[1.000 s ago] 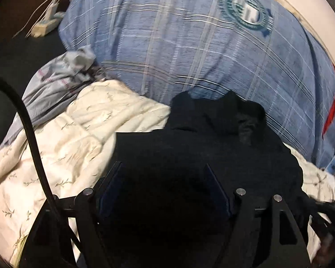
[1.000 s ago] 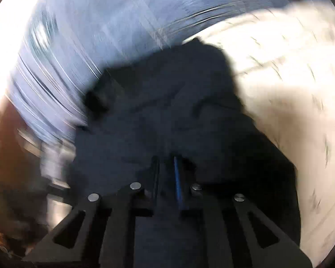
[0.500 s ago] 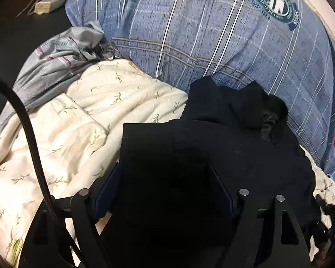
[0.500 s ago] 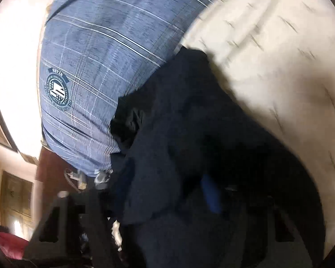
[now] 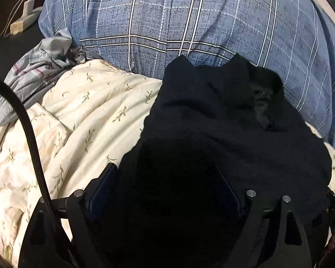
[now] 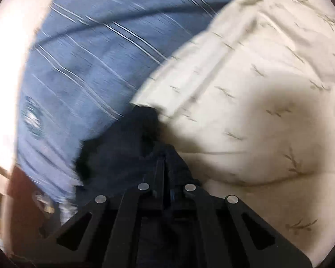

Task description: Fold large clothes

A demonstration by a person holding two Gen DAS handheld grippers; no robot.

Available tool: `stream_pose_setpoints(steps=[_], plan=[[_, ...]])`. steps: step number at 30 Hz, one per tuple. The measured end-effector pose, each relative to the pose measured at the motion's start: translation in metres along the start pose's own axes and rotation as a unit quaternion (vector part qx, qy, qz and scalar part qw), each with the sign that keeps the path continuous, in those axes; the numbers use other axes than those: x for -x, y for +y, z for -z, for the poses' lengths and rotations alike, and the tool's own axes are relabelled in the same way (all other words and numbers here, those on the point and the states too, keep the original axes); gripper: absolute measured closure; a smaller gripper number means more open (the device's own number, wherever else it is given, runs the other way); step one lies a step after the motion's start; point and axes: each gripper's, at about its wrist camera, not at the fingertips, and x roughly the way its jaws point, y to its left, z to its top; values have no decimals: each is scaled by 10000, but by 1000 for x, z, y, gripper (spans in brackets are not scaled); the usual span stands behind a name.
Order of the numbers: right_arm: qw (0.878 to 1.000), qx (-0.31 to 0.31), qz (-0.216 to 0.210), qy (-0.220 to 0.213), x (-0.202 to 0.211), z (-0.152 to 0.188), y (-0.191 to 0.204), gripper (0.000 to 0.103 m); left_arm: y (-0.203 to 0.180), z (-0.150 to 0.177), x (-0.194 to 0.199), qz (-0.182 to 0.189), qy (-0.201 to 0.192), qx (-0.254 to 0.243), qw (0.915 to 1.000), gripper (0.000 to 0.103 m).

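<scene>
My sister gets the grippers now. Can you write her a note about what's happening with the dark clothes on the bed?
Left hand-held gripper: jaws wide apart, dark garment draped across them, nothing pinched.
Right hand-held gripper: jaws shut on a bunch of the dark garment.
Where it is: heaped on the cream leaf-print quilt, its far edge against the blue plaid pillow. The right view is blurred.
Done: the garment is gathered and gripped on one side.
Left: it is bunched, with no neat fold visible. Probably spread it flat, then fold.
</scene>
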Motion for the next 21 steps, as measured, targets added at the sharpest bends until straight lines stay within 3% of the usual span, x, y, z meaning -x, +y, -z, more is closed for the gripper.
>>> stream_pose_setpoints(steps=[4,7,10,12,15,16,18,19,20,21], plan=[[9999,-143,-24,44,12,0,5,102,8,-4,22,-235,-290,-40,9993,18],[9994,286,173,-36,38,1,32,93,12,-9,57,-430,-814,75,9957,19],[9952,763,445,-413,66,8,59,81,6,-15,68,69,-890,182,9958,18],[9904,1277,180,-502,69,9,83,81,-9,-19,60,516,-795,74,9955,17],[9838,1699,-574,69,34,9,119,81,-31,-20,28,703,-414,-253,9963,17],[9812,1824,-517,353,14,11,128,81,-34,-19,17,549,-290,-348,9975,17],[9771,1986,-312,699,-15,14,132,81,-29,-13,-11,-92,-73,-550,9984,24],[9757,1978,-51,940,-33,13,125,81,-27,-8,-16,-312,-72,-629,9975,28],[9748,1931,296,1079,-45,12,114,82,-20,-7,-19,-617,-156,-720,9954,17],[9737,1841,583,1212,-57,7,97,86,-11,-8,-19,-644,-135,-655,9957,10]])
